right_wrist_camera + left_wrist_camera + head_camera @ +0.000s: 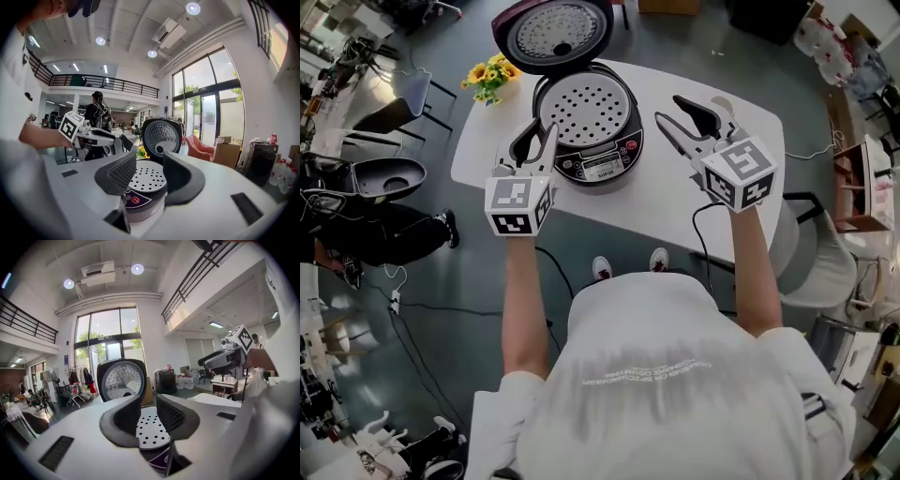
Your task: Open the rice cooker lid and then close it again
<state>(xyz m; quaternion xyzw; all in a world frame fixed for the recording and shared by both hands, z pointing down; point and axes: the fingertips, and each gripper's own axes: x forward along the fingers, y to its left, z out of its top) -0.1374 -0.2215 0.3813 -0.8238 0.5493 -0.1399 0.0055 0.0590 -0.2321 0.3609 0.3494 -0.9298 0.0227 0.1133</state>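
The dark rice cooker [591,141] stands on the white table [675,202] with its lid [553,33] raised upright behind it, so the perforated inner tray shows. My left gripper [536,141] hovers at the cooker's left front, its jaws a little apart with nothing between them. My right gripper [667,108] is held to the right of the cooker, jaws wide, also empty. In the left gripper view the tray [152,430] and lid [121,380] lie beyond the jaws of the left gripper [148,411]. Past the right gripper [149,171] I see the cooker [143,187] and the lid [161,137].
A bunch of yellow flowers [490,77] sits at the table's far left corner. A dark chair [380,178] stands to the left of the table, a white chair [811,262] to its right. A black cable [703,239] hangs off the table's near edge.
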